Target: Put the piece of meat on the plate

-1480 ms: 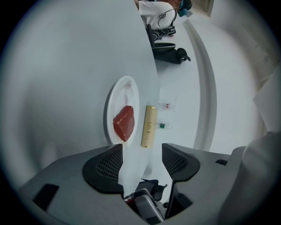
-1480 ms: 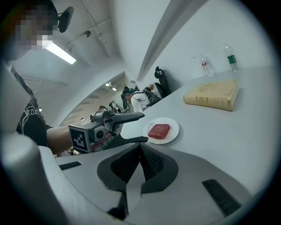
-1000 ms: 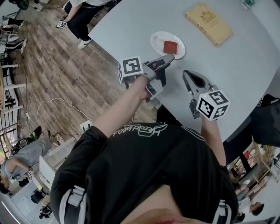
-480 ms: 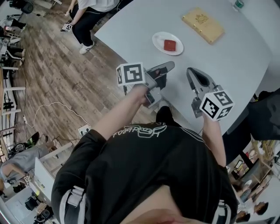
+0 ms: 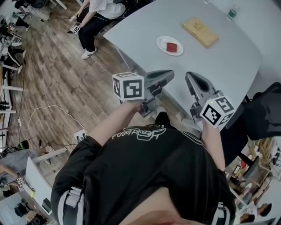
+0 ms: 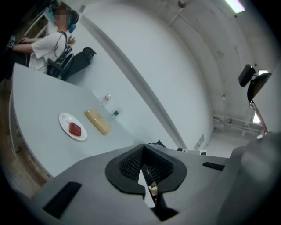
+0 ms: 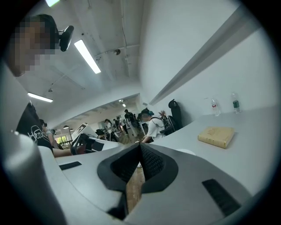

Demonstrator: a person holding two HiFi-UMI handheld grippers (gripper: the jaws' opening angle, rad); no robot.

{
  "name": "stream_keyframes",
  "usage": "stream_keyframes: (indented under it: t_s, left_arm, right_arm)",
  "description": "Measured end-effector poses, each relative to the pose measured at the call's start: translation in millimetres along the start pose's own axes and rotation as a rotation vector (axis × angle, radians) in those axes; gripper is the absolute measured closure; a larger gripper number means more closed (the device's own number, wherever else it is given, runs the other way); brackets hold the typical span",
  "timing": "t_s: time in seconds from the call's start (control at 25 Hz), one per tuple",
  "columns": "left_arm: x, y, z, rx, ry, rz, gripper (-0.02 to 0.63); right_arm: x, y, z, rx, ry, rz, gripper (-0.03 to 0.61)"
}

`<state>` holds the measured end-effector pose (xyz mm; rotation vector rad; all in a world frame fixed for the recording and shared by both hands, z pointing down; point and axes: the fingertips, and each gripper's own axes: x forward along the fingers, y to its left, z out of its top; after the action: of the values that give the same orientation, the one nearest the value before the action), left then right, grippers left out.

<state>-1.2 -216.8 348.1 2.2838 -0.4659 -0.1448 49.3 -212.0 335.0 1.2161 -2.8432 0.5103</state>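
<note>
A red piece of meat [image 5: 171,47] lies on a small white plate [image 5: 163,40] on the grey table [image 5: 219,66]. The left gripper view shows the same meat [image 6: 75,129] and plate [image 6: 65,118] far off to the left. Both grippers hang in the air near the table's front edge, well short of the plate. My left gripper [image 5: 171,74] is shut and empty, its pads [image 6: 131,160] closed together. My right gripper [image 5: 189,75] beside it is also shut with nothing in it, pads [image 7: 151,163] meeting at the tip.
A flat yellow box [image 5: 200,31] lies behind the plate, with a bottle [image 5: 232,13] at the far edge. A seated person [image 5: 99,13] is at the table's far left corner. A dark bag [image 5: 259,114] sits at the right. Wooden floor [image 5: 57,74] lies left.
Both grippers have risen and drawn back from the plate, which now looks farther away. The left gripper's jaws have closed and it has rolled. The meat stays on the plate.
</note>
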Motion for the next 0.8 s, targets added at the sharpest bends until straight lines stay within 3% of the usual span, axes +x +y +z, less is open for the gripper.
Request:
stream_keyframes:
  t_s: [0.4, 0.64, 0.8]
  left_arm:
    - [-58, -83, -33, 0.381, 0.038, 0.022, 0.606]
    - [-82, -105, -49, 0.522, 0.060, 0.050, 0.606]
    - [-88, -115, -52, 0.534, 0.045, 0.054, 0.606]
  right_arm:
    - [-46, 94, 2, -0.152, -0.003, 0.004, 0.572]
    - [-58, 124, -7, -0.173, 0.003, 0.015, 0.572]
    - [-69, 131, -3, -0.178, -0.010, 0.011, 0.572]
